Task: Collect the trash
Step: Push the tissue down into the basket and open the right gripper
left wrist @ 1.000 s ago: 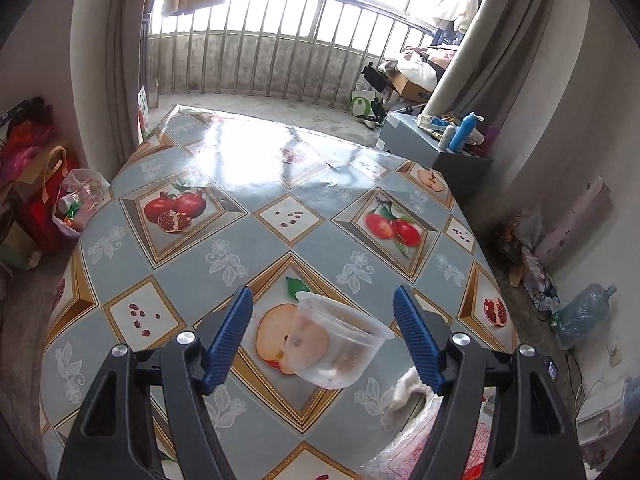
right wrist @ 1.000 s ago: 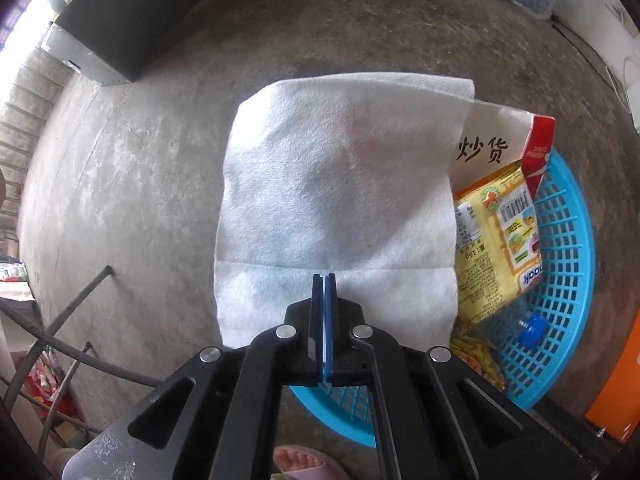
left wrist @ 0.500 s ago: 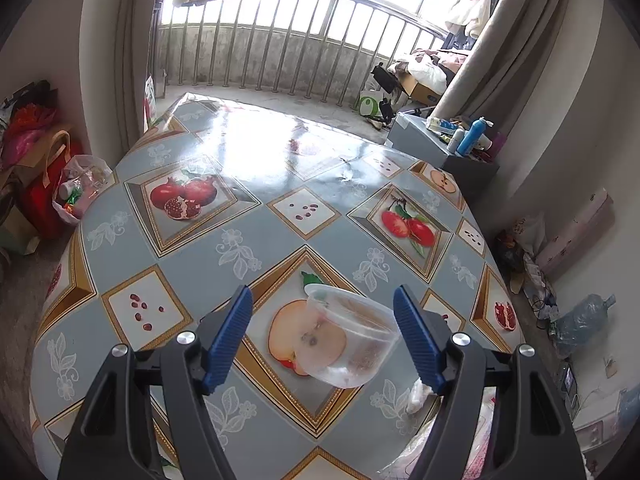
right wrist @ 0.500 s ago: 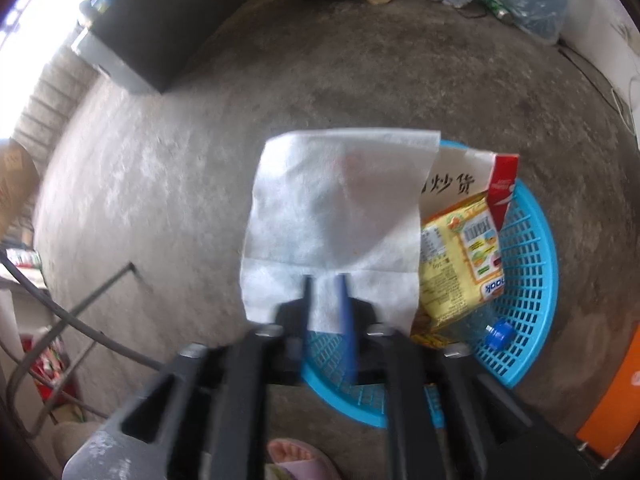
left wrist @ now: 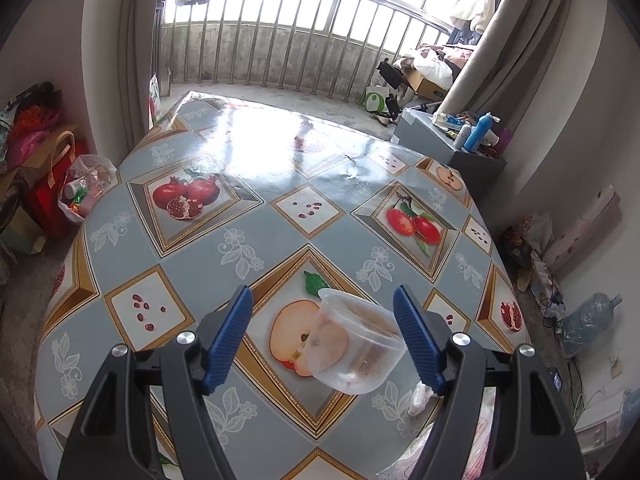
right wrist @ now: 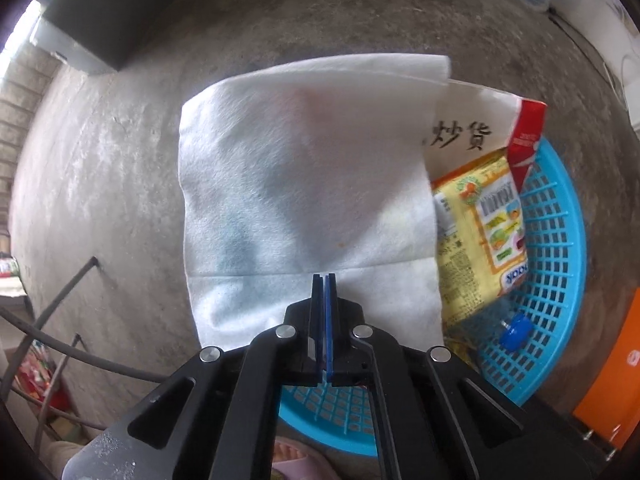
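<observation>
My left gripper (left wrist: 323,322) is open above the table, its blue fingers on either side of a clear plastic cup (left wrist: 356,346) that lies tilted on the fruit-print tablecloth (left wrist: 248,224). A crumpled white tissue (left wrist: 419,396) lies by the right finger near the table edge. My right gripper (right wrist: 324,300) is shut on a white paper napkin (right wrist: 308,200) and holds it spread over a blue plastic basket (right wrist: 560,264) on the concrete floor. The basket holds a yellow snack packet (right wrist: 480,232), a white and red bag (right wrist: 480,128) and a blue cap (right wrist: 516,330).
A grey cabinet (left wrist: 448,144) with bottles stands beyond the table's far right corner. Bags (left wrist: 52,184) sit on the floor to the table's left. A large water bottle (left wrist: 588,322) lies on the floor at right. Metal chair legs (right wrist: 52,312) stand left of the basket.
My right gripper pulled back from the basket and then came close again, still holding the napkin. My left gripper has shifted slightly, and the cup stays between its open fingers.
</observation>
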Demonstrator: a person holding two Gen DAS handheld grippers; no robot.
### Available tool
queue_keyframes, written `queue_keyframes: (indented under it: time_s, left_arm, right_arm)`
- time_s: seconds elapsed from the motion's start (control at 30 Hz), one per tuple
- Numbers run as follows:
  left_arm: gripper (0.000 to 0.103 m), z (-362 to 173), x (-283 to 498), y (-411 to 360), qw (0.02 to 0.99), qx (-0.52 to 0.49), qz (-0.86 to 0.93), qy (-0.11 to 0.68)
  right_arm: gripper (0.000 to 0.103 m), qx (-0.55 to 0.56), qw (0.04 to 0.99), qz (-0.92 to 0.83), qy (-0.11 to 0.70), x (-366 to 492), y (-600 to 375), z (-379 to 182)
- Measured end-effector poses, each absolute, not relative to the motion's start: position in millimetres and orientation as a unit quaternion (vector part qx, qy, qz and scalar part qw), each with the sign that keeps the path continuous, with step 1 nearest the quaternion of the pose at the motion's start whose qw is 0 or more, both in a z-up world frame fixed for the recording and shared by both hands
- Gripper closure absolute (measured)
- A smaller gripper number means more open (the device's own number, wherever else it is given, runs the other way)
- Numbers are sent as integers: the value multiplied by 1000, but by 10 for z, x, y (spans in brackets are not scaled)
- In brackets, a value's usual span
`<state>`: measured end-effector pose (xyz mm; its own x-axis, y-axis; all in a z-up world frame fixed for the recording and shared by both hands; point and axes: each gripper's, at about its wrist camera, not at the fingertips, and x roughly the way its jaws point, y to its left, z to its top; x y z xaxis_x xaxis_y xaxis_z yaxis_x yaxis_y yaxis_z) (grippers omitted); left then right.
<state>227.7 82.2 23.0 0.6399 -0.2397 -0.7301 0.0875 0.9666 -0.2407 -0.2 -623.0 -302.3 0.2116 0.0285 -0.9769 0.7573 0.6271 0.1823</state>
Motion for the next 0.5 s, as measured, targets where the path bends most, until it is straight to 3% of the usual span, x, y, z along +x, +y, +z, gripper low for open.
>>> queue_keyframes:
  time_s: [0.3,0.4,0.47,0.5]
  left_arm:
    - [32,202,2328,790,896,-107,-94,421]
    - [32,202,2321,753,895,-109,-97,422]
    - [32,208,2301,729,894,-111,-99,423]
    - [32,214,2287,714,894,-110,-100,424]
  right_arm:
    - [103,408,743,-227,479,-580,-6365,-2524]
    - [91,381,746,-222,499,-463,-6250,-2516]
    - [68,362,747,-223,512,-350,-6197,-2576]
    - [66,357,744,-222,519,-289,-6172,-2626]
